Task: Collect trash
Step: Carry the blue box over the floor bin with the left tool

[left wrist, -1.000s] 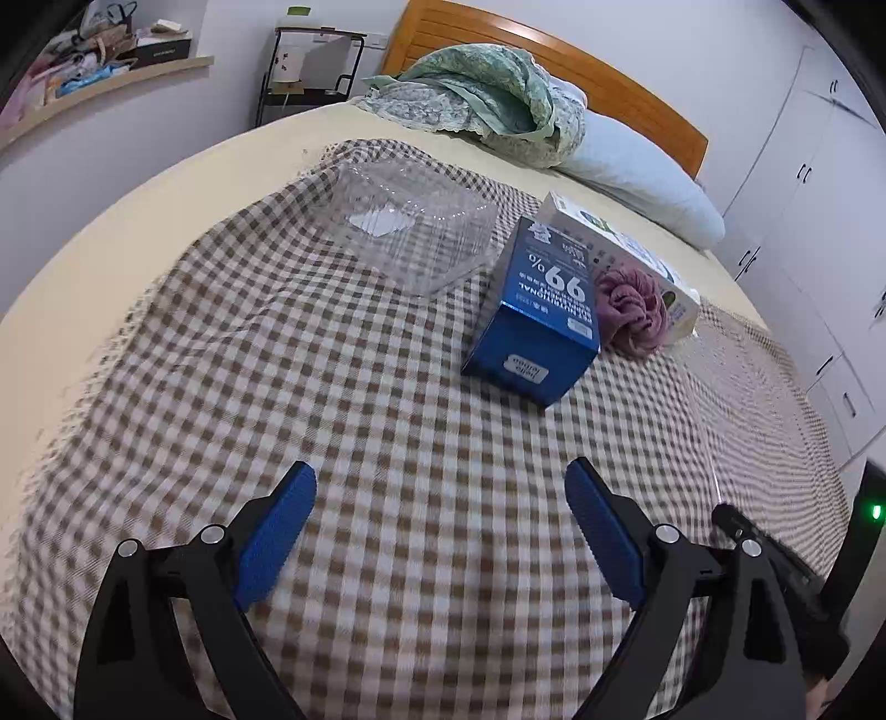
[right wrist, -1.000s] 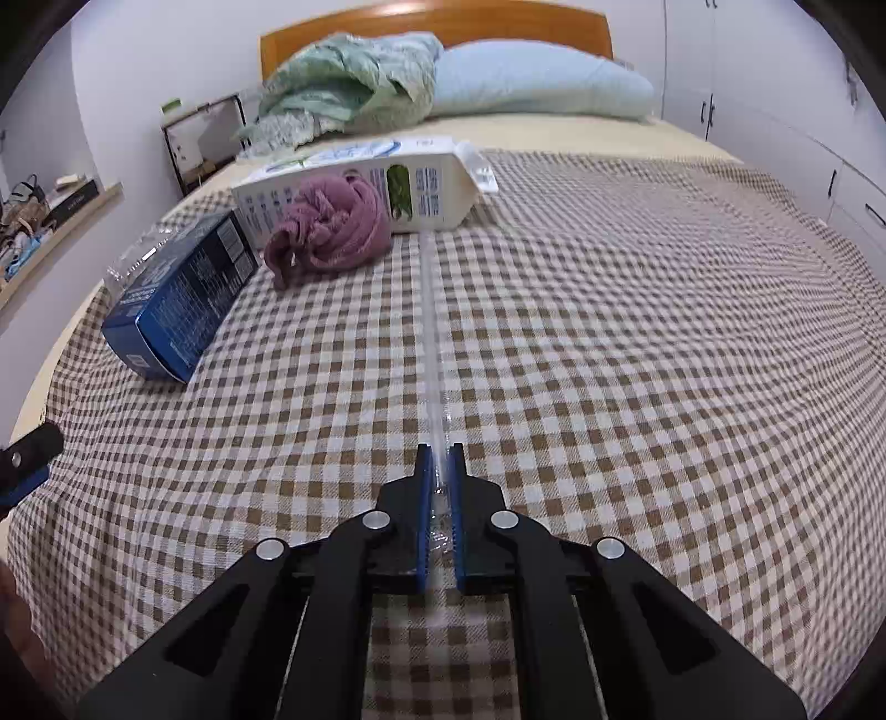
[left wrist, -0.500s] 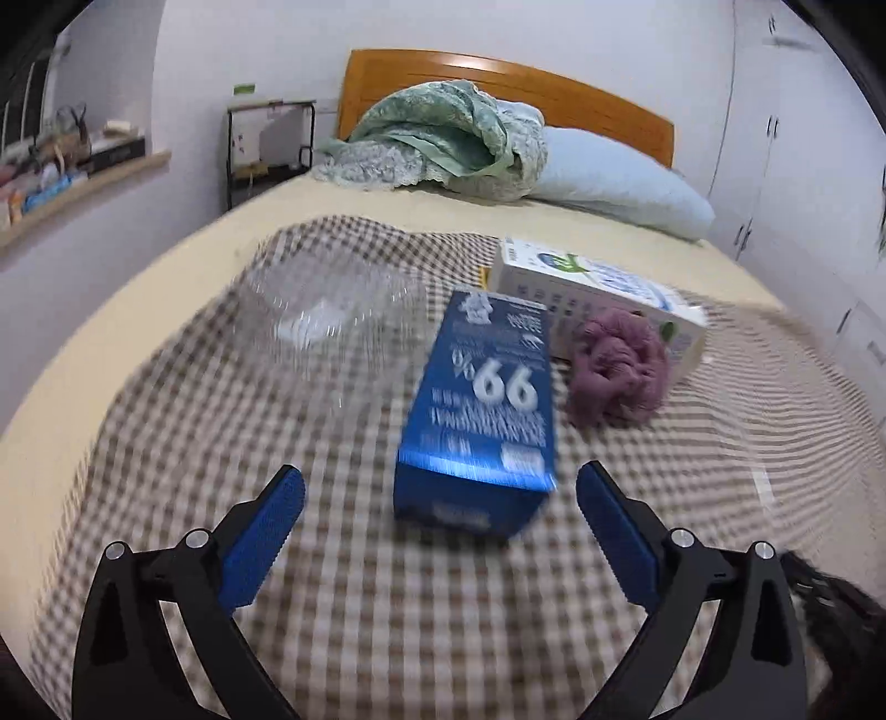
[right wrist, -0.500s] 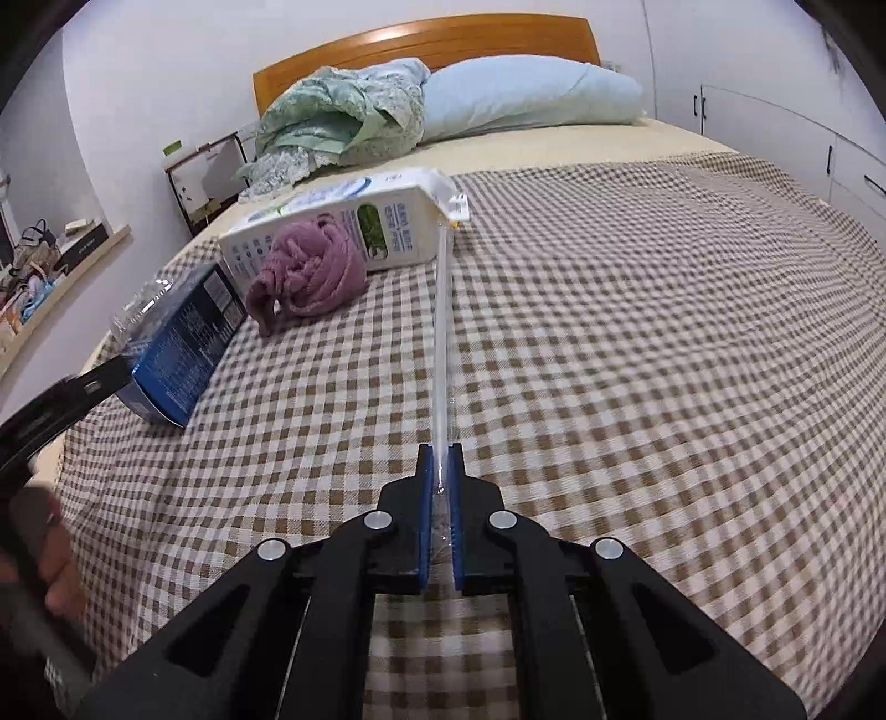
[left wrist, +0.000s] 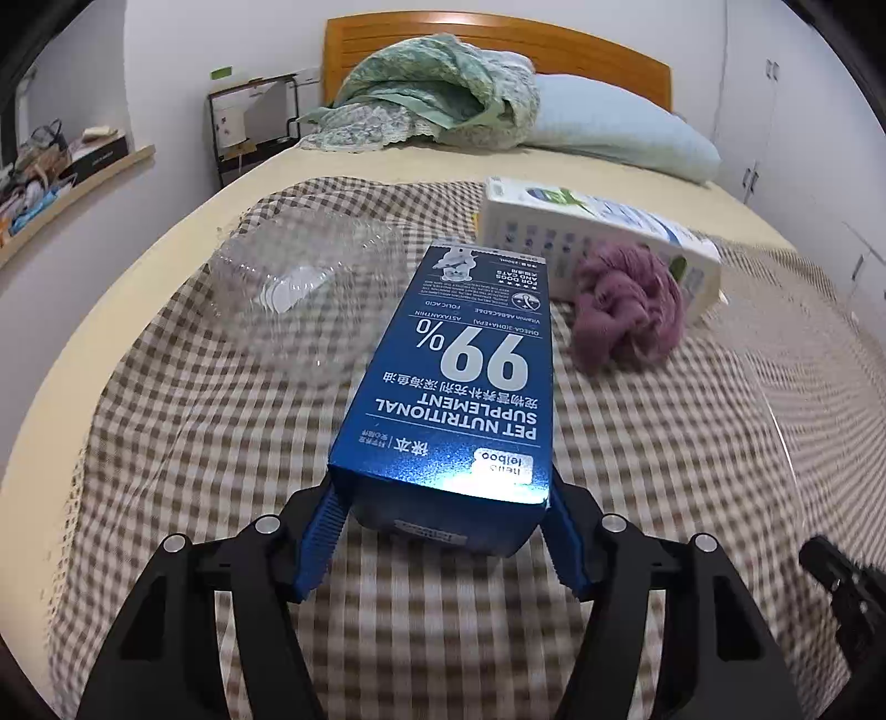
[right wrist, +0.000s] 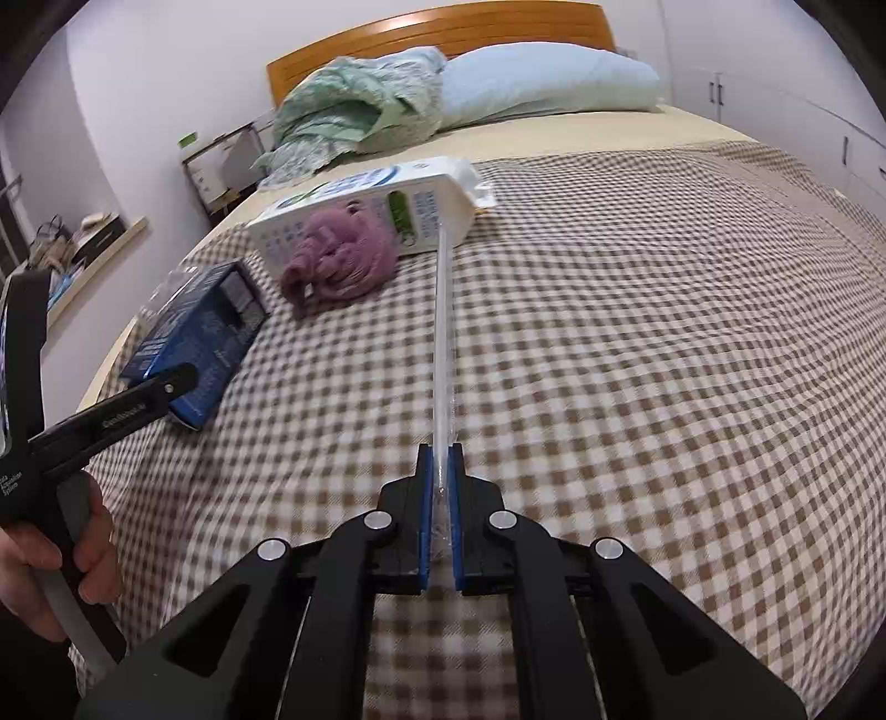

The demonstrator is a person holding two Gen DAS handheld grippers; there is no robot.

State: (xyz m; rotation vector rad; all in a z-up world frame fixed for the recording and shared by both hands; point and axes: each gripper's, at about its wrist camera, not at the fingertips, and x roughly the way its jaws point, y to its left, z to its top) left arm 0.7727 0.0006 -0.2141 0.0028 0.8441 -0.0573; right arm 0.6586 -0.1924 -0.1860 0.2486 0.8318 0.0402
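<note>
Left gripper (left wrist: 443,523) jaws just closing, blue pads at both sides of the blue box's (left wrist: 454,387) near end, lower centre; firm contact unclear. Box's long axis runs straight away up-frame. Right gripper (right wrist: 441,476) pinched on a clear straw (right wrist: 442,343), farther off. Clear tub (left wrist: 302,288), purple cloth (left wrist: 626,307), white carton (left wrist: 598,238) behind. Checked blanket (left wrist: 194,443), bedroom, bed.

Blue supplement box (left wrist: 459,387): glossy cardboard. Clamshell container (left wrist: 302,282): clear thin plastic. Checked blanket (right wrist: 637,360): woven cloth. Headboard (left wrist: 554,50): varnished wood. Purple rag (left wrist: 626,304): fuzzy knit.
</note>
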